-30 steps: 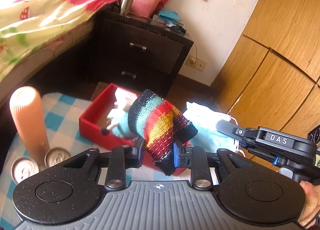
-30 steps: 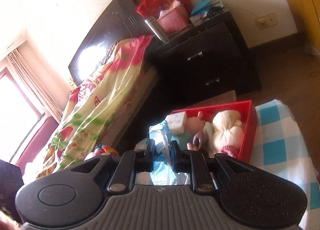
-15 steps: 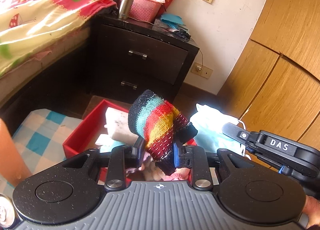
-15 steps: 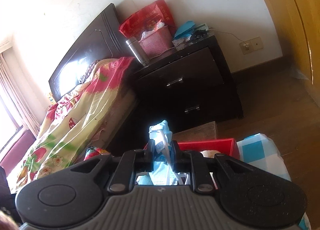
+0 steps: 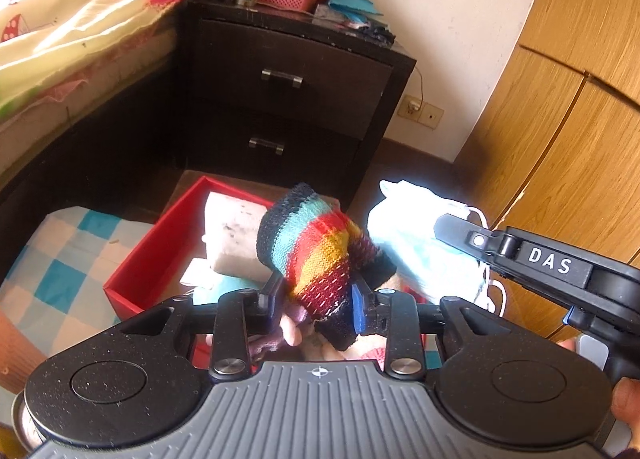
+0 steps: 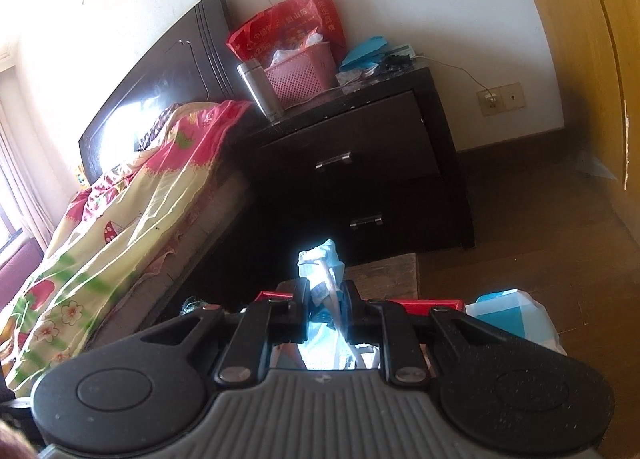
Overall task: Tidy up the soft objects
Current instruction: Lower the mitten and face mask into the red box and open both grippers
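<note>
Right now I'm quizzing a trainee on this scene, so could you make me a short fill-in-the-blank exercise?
1. The left claw has a striped knit ____ between its fingers.
2. The right claw is shut on a pale blue ____.
3. The box below the claws is ____ in colour.
4. A pink ____ stands on the nightstand.

Missing words: sock; mask; red; basket

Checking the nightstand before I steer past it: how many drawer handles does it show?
2: an upper handle on the top drawer and a lower handle on the bottom drawer of the nightstand. None look hidden.

Knitted woollen sock (image 5: 316, 255), coarse; red box (image 5: 160, 247) matt card; nightstand (image 5: 296, 87) dark glossy wood; flask (image 6: 260, 89) brushed metal.
</note>
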Demonstrator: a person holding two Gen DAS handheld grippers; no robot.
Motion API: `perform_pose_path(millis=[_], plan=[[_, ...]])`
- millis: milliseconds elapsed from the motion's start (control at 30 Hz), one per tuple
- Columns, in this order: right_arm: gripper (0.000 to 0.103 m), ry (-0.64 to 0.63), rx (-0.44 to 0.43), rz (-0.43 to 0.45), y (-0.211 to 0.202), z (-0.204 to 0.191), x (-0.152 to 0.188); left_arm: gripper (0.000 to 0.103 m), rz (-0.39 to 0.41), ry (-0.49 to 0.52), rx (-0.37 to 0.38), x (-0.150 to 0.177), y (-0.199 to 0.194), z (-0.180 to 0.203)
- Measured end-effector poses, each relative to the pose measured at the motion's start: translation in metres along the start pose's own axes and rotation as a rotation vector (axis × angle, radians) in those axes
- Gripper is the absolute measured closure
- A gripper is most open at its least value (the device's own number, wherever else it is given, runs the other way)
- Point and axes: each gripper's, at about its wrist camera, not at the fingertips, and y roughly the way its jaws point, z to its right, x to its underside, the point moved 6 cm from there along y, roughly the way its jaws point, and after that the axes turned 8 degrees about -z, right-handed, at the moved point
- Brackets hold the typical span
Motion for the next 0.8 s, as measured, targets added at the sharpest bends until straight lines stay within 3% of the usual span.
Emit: perform_pose_path(millis=[167,400,800], plan=[[0.099,-0.008,0.029,-0.048,0.022,0.007,0.009,0.048,-0.014,0.019,-0.040,0.005,0.013,-0.003],[0.094,0.034,0.043,-0.088,0.026,0.021,0.013,0.047,-0.023,-0.005,-0.049,0.007,0.008,-0.010],[0.083,0.019,0.052,-0.082,-0.014,0.009,0.024,0.043,-0.045,0.005,-0.089,0.034,-0.021,-0.017]])
